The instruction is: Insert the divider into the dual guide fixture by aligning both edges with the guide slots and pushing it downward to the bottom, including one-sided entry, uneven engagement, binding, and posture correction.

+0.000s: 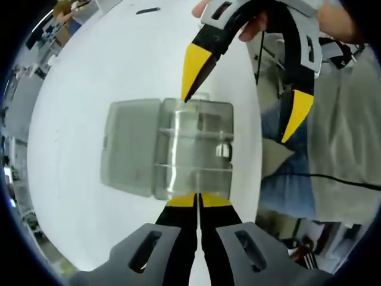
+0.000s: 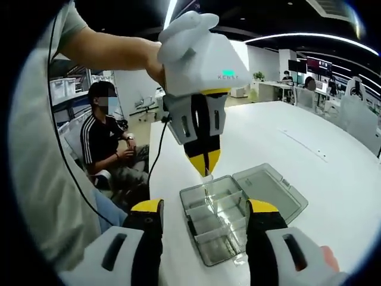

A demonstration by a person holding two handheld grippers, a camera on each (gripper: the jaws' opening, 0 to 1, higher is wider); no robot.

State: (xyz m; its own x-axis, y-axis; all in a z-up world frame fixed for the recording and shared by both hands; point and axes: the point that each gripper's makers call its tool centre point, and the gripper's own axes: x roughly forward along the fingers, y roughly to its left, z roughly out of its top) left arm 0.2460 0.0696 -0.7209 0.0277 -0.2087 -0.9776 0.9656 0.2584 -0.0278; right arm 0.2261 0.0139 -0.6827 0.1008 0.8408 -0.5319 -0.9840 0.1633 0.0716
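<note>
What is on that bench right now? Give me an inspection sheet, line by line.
Surface: white table, bare around the job.
Job's things: clear compartment box with cross walls inside; its lid lies open beside it. Whether a clear divider sits under the left tips is too faint to tell.
Clutter: one small dark item at the far table edge.
Grippers: left gripper shut, tips at the box rim; right gripper open wide, jaws either side of the box.
Cables: black cable hanging from the left gripper; another crossing the person's clothes.
Surroundings: open office with desks; a seated person beside the table.
</note>
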